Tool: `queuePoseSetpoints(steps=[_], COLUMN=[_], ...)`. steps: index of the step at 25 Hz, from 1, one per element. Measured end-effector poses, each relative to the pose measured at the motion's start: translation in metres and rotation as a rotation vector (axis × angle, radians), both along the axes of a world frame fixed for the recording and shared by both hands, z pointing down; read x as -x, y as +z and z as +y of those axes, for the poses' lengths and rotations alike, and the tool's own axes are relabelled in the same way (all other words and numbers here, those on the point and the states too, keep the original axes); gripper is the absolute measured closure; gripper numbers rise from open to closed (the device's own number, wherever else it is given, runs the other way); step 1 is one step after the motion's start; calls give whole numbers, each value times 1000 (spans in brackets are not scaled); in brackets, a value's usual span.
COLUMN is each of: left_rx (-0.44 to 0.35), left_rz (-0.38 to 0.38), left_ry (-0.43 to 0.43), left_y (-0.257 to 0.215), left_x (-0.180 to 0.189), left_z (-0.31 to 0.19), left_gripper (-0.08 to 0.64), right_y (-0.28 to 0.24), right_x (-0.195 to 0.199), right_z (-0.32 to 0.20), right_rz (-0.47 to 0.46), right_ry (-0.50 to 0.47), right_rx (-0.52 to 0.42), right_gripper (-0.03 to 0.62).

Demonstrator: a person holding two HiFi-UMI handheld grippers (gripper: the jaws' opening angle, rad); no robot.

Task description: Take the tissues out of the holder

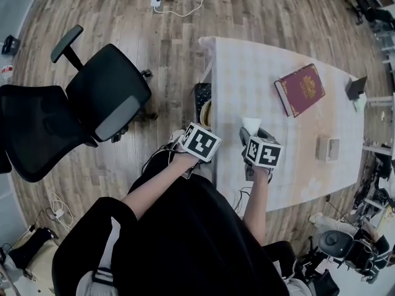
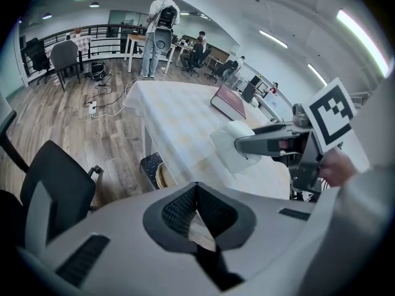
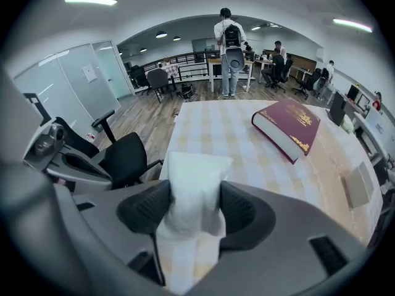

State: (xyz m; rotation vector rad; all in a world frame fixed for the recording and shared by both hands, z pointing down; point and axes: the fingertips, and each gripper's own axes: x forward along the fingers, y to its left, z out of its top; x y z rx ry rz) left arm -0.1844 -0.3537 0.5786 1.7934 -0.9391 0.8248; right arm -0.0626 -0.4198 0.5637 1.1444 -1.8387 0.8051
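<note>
Pale checked cloth covers the table. Over its near edge, the right gripper clamps a soft white tissue between ribbed pads. The tissue's long axis follows the jaws, its free end pointing far. The left gripper is closed and empty.

The head view looks steeply down from high above the person, so the whole counter shows. The left gripper view rides on the left tongs, just off the counter's left edge by the near left corner, and looks along the counter. The right gripper view rides on the right tongs, low and close over the near edge, facing the far edge. All three views show the red book and the tissue.
</note>
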Motion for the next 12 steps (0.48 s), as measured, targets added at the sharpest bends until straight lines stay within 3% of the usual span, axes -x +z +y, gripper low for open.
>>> queuePoseSetpoints(steps=[12], left_rx=[35], left_rz=[2], left_ry=[-99], left_y=[15], left_x=[24], left_z=[-1], left_gripper=[560], right_y=[40], right_x=[6], right_z=[-24], right_rz=[84], right_ry=[-33], right_rx=[-4], right_gripper=[311])
